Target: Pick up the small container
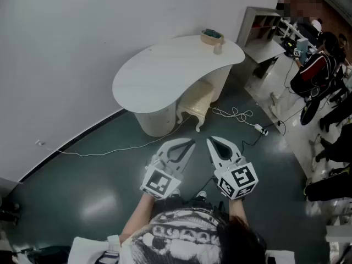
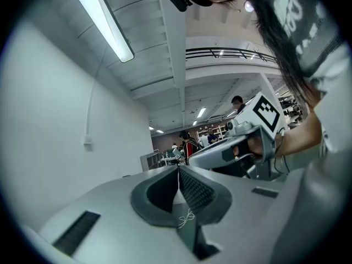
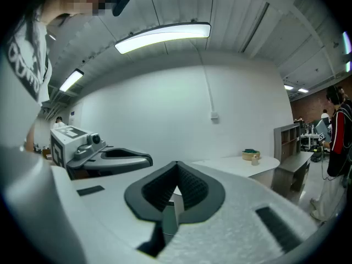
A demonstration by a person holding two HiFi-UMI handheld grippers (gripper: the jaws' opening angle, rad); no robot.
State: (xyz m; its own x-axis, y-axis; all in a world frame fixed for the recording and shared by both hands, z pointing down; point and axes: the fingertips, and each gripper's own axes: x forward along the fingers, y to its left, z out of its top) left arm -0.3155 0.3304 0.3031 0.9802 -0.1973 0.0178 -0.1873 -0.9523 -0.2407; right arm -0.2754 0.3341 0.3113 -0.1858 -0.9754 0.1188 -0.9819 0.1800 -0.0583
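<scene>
A small beige container (image 1: pixel 218 48) stands upright at the far right end of a white curved table (image 1: pixel 165 76), just in front of a shallow basket (image 1: pixel 212 36) with green contents. The right gripper view shows the small container (image 3: pixel 254 159) far off, on the table's end. Both grippers are held low over the dark floor, well short of the table. My left gripper (image 1: pixel 191 142) is shut with nothing in it, its jaws meeting (image 2: pixel 179 170). Beside it, my right gripper (image 1: pixel 209 140) is also shut and empty (image 3: pixel 176 165).
A white cable (image 1: pixel 236 114) runs across the floor to a power strip (image 1: pixel 263 130) right of the table. A grey shelf unit (image 1: pixel 263 33) stands behind the table's right end. People and dark gear (image 1: pixel 319 76) fill the right side. A white wall lies to the left.
</scene>
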